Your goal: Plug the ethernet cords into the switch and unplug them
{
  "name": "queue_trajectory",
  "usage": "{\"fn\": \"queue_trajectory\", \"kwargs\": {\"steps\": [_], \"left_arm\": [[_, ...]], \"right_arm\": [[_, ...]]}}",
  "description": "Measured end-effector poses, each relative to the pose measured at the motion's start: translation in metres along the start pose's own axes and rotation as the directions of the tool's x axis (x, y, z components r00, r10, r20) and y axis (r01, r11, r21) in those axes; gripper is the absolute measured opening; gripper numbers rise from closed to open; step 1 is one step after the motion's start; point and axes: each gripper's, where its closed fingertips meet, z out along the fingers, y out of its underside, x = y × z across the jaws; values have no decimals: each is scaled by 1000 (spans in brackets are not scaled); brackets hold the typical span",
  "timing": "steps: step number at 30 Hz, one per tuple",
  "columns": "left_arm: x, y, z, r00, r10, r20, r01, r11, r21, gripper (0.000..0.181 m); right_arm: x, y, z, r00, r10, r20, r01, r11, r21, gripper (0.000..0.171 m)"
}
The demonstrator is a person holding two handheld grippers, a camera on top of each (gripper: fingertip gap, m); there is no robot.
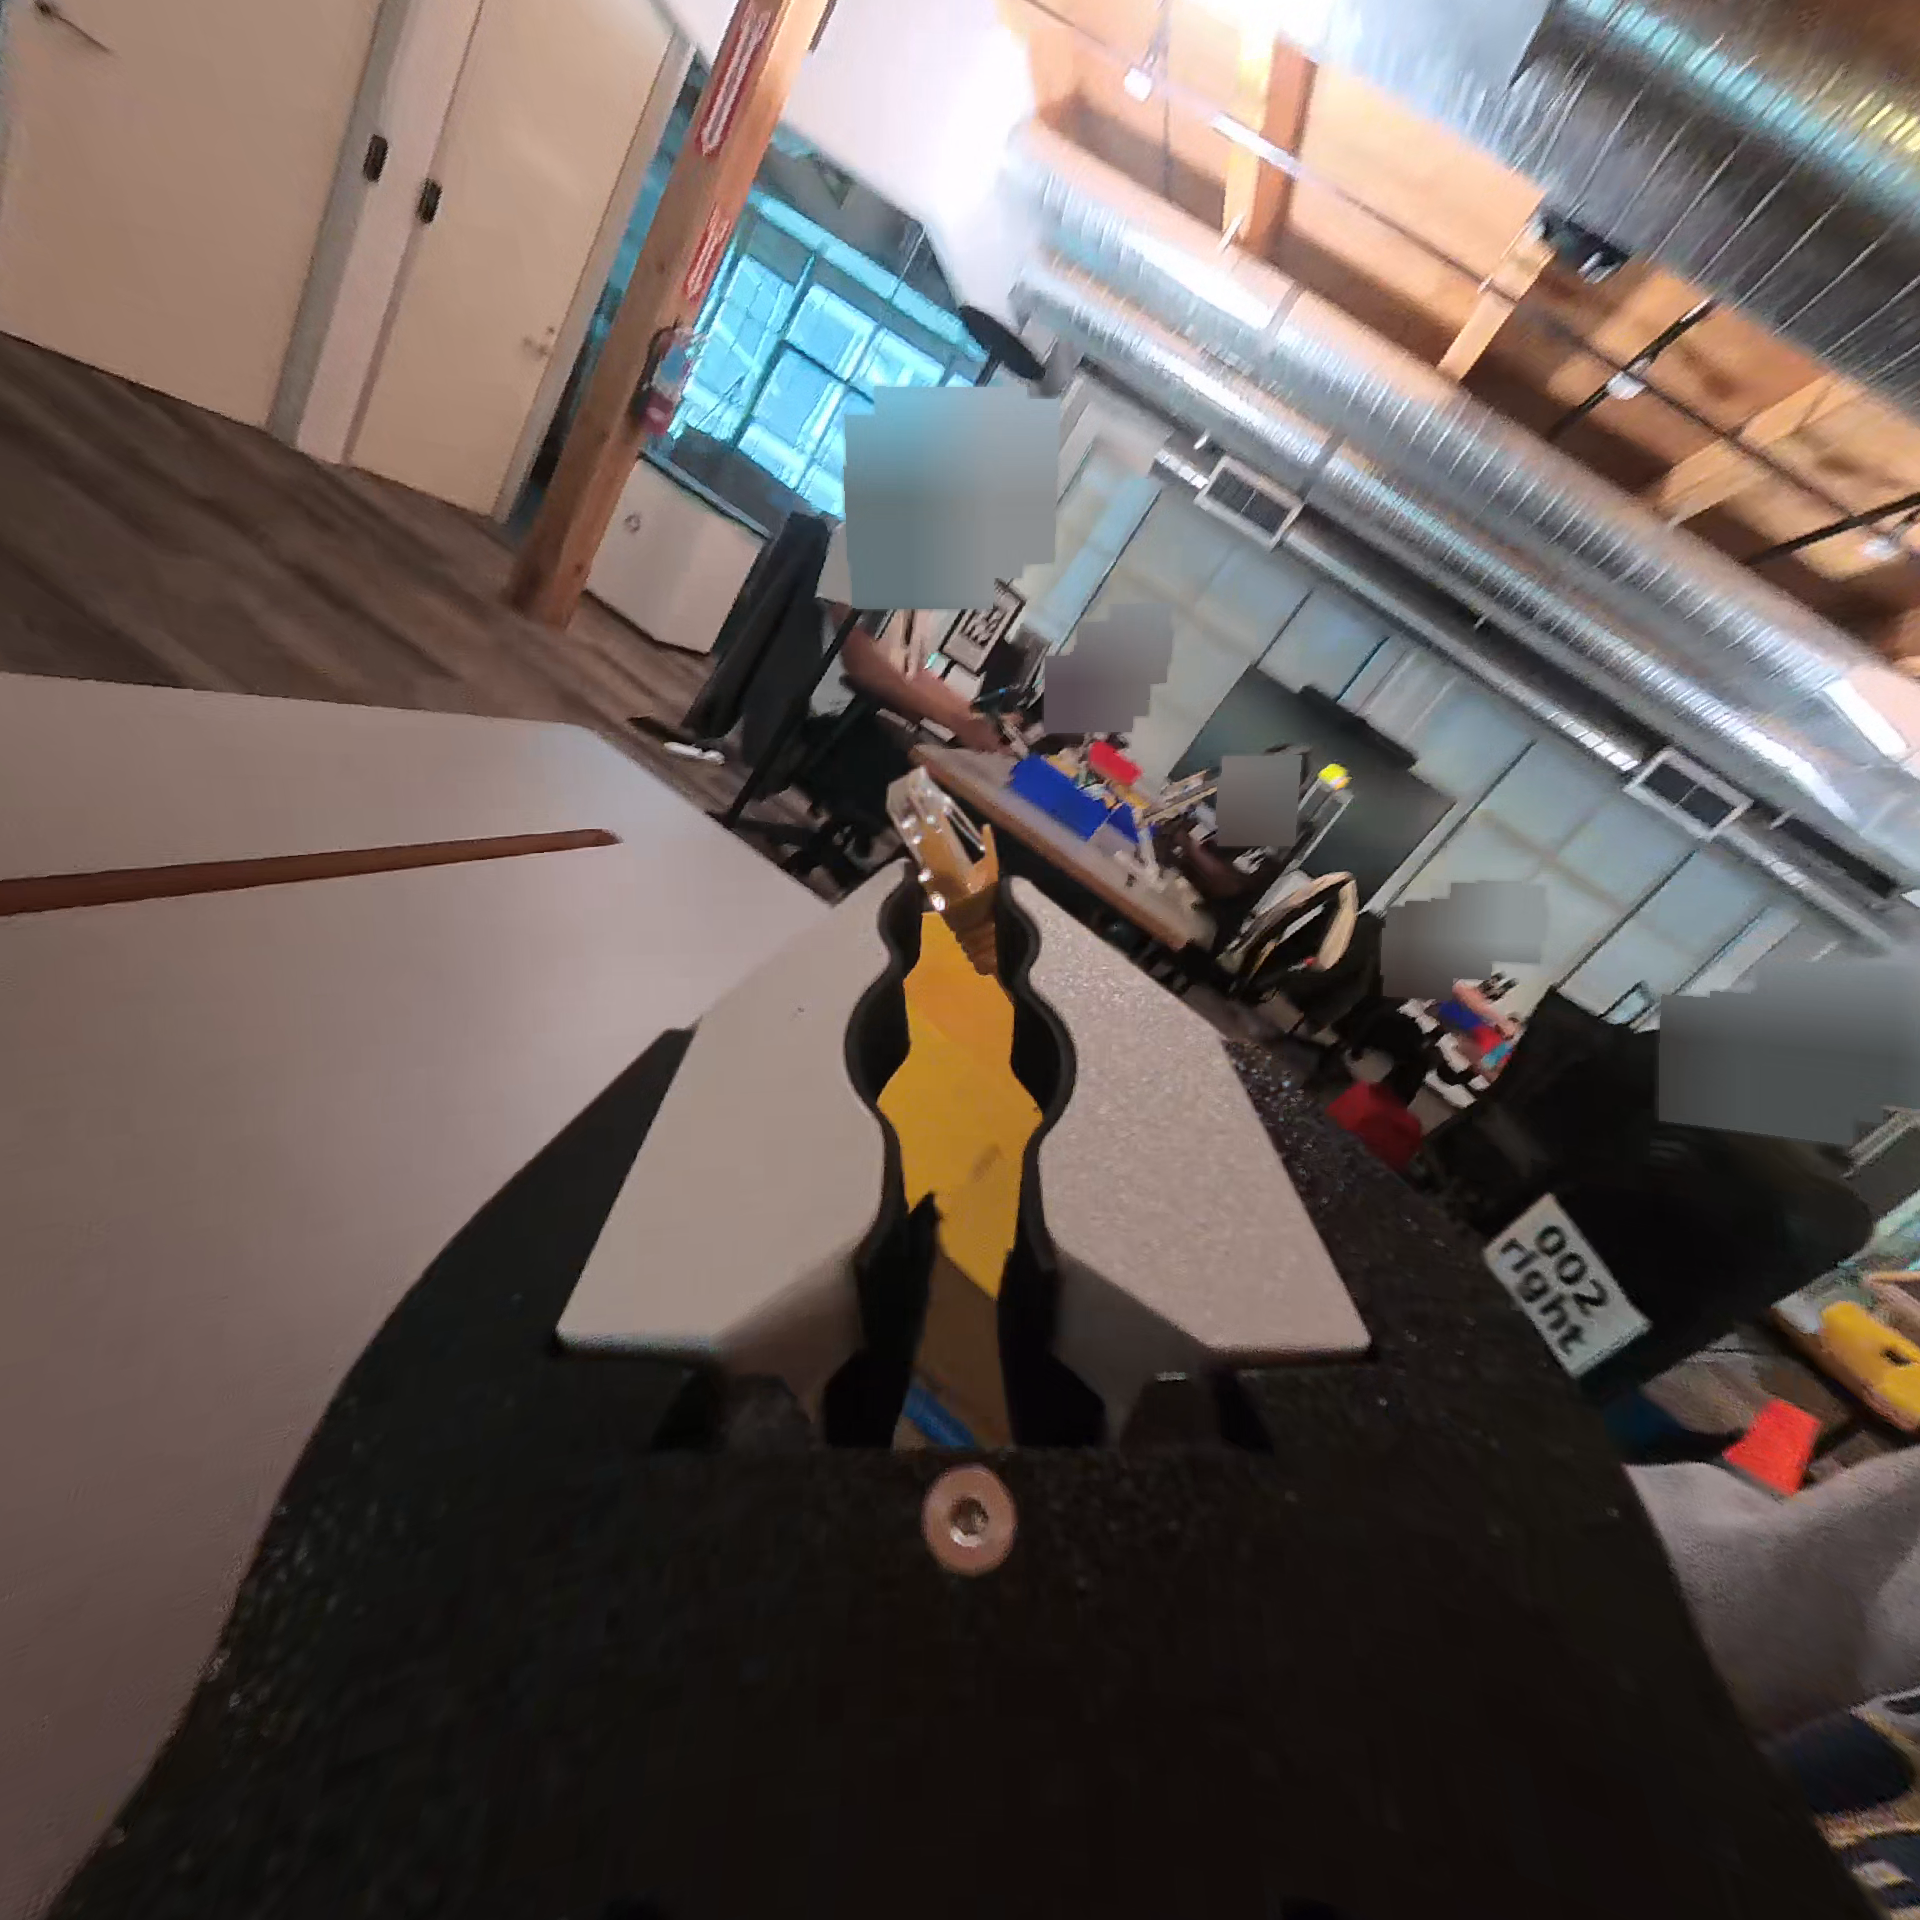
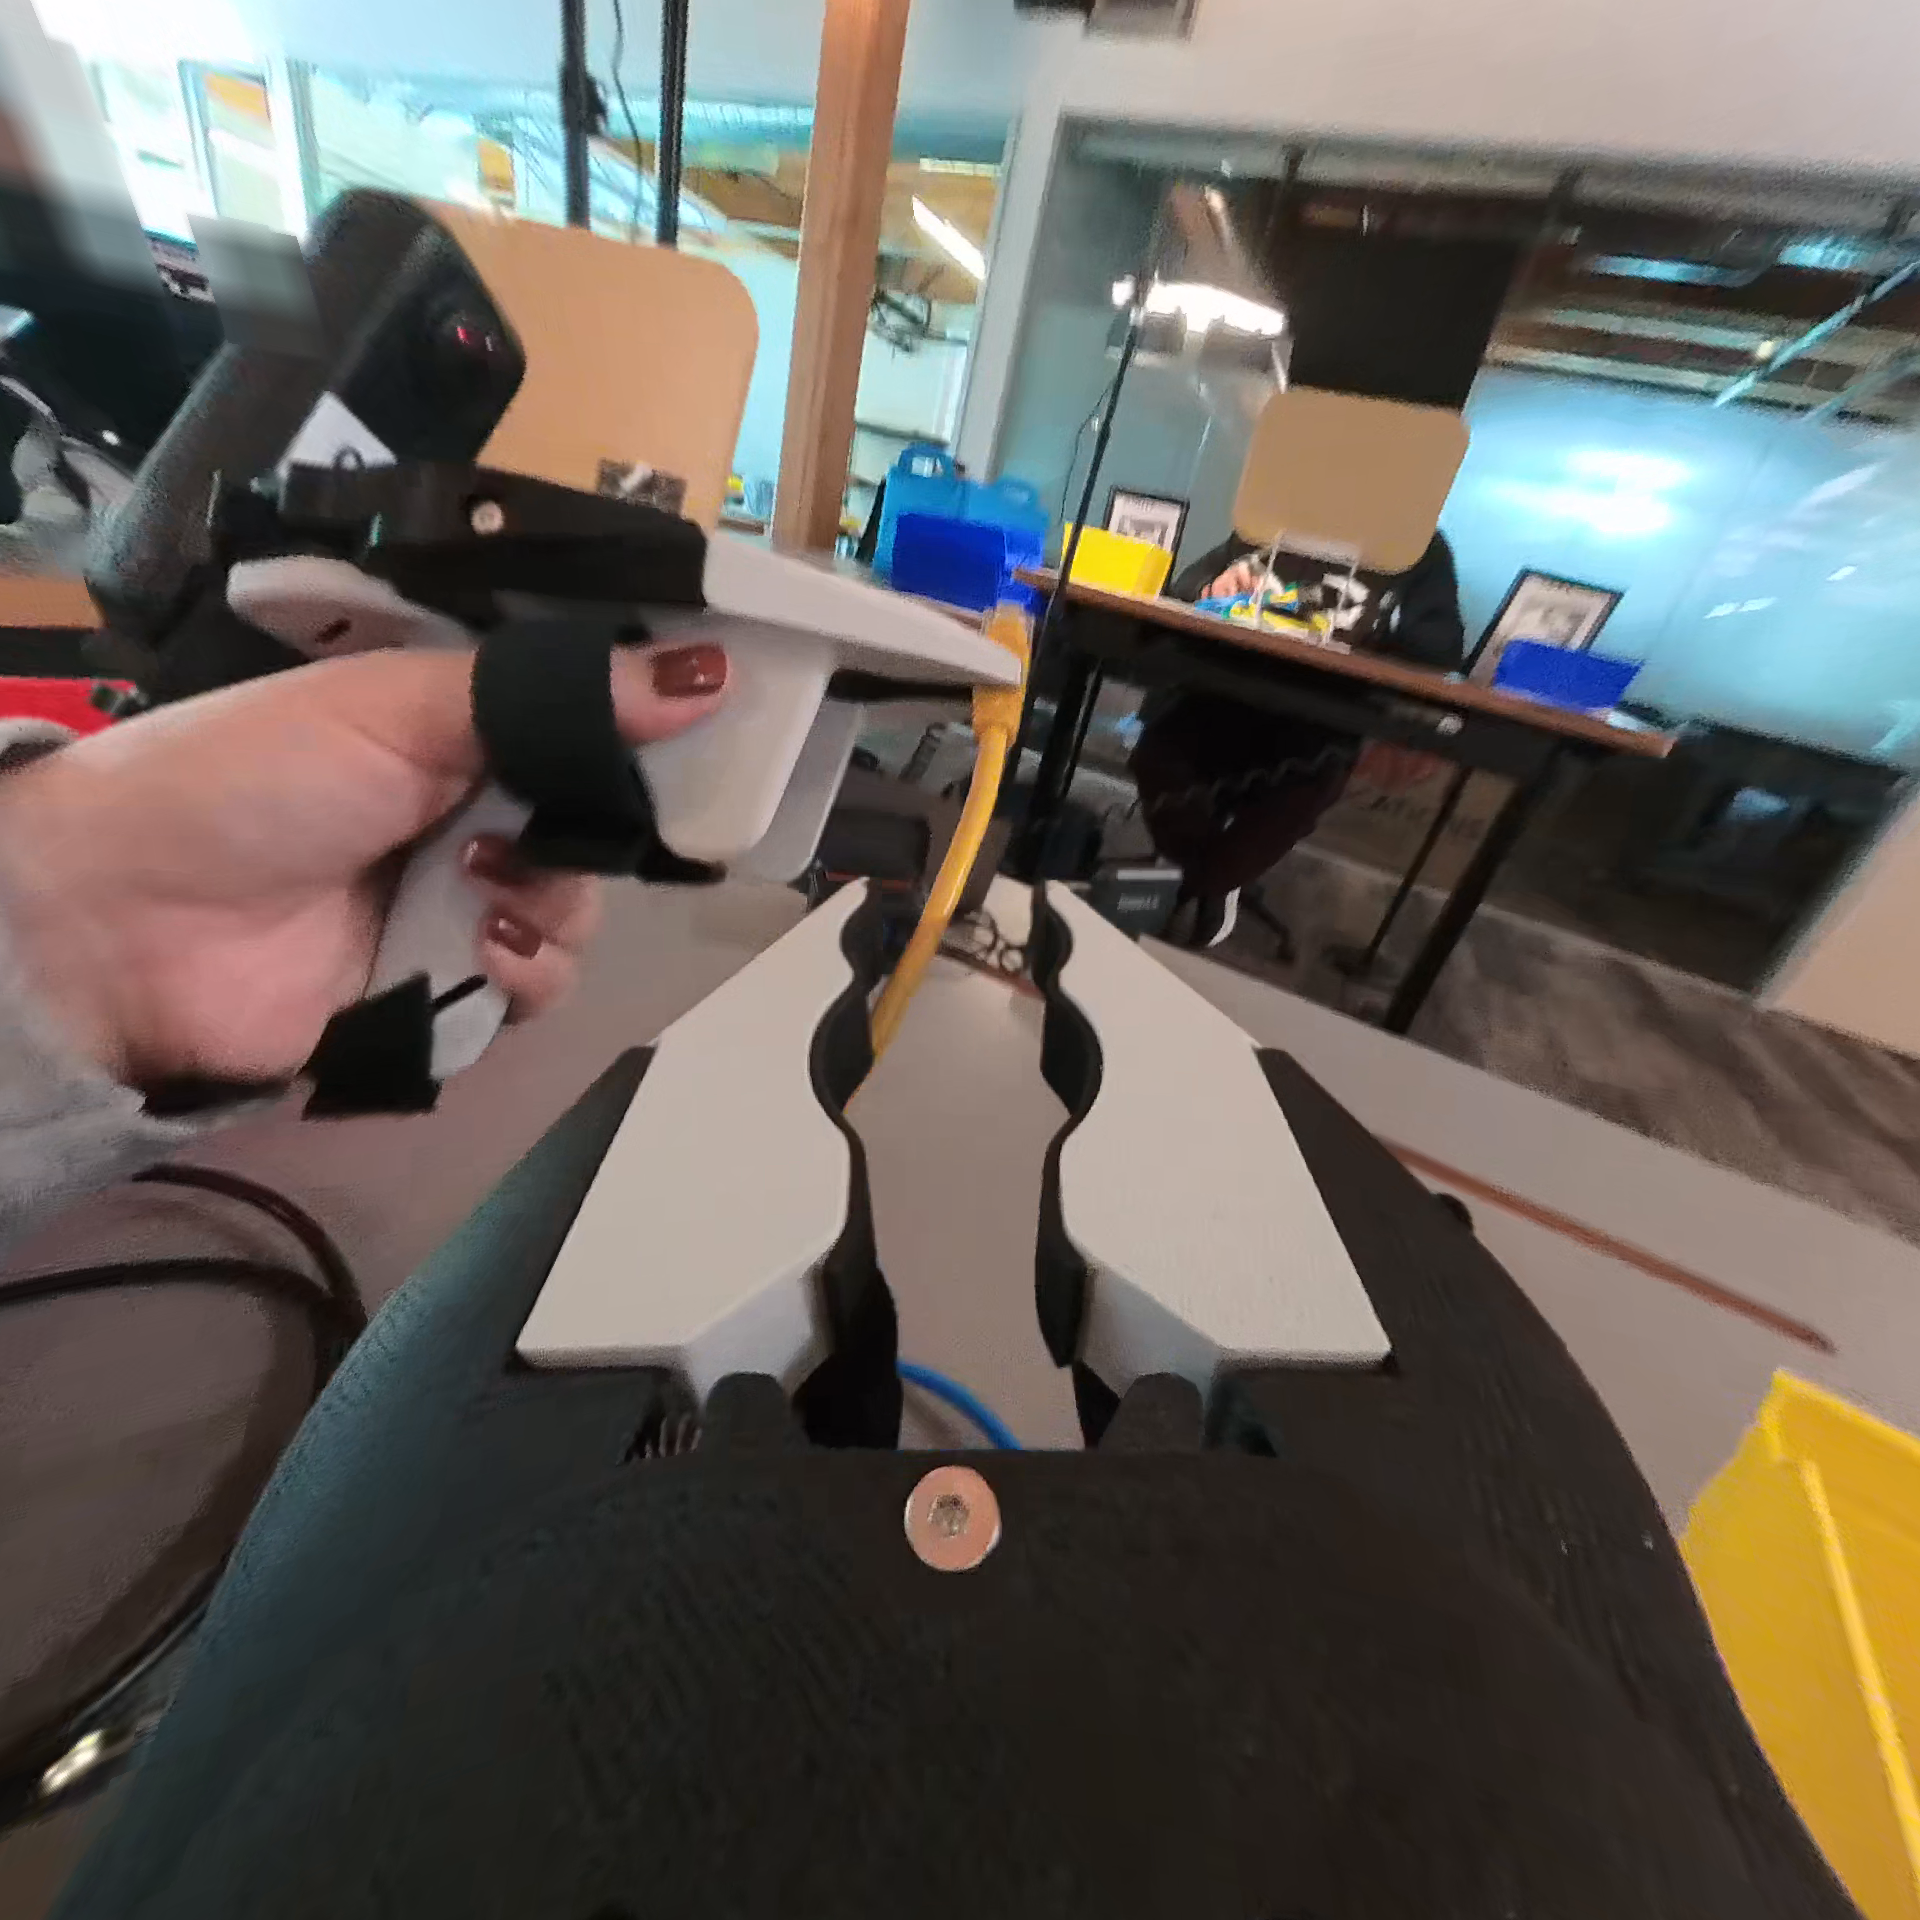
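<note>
White tabletop [image 2: 1507,1122] lies beneath both tongs. Left tongs [image 1: 951,894] pinch yellow ethernet cord [image 1: 961,914] at its plug. Right tongs [image 2: 951,904] gape, holding nothing.

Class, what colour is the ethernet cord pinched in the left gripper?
Yellow ethernet cord, clearest in the right wrist view.

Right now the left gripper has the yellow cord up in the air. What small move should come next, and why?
Probably tilt the left gripper back down toward the table. It is shut on the yellow cord just behind the plug, which points out into the room, and no switch shows in either view. The right gripper is open and empty.
</note>
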Motion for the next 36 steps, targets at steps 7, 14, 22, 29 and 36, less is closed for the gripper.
{"fn": "queue_trajectory", "kwargs": {"steps": [7, 14, 22, 29, 36], "left_arm": [[20, 7, -15, 979, -180, -99, 188, 979, 83, 10], [35, 14, -19, 939, -291, -182, 314, 943, 113, 10], [39, 39, -36, 954, -248, -170, 252, 968, -2, 10], [26, 90, -73, 986, 154, -67, -167, 945, -282, 65], [-19, 180, -120, 739, 540, -402, -629, 342, -698, 87]], "right_arm": [[-10, -19, -10, 994, -106, 15, 105, 993, 58, 21], [-17, -21, -15, 986, -157, 53, 156, 987, 30, 8], [-17, -7, -29, 965, -24, 262, 63, 988, -142, 3], [-9, 11, -72, 900, 146, 410, 7, 937, -350, 3], [-29, 53, -116, 767, 408, 496, 2, 771, -637, 3]]}}
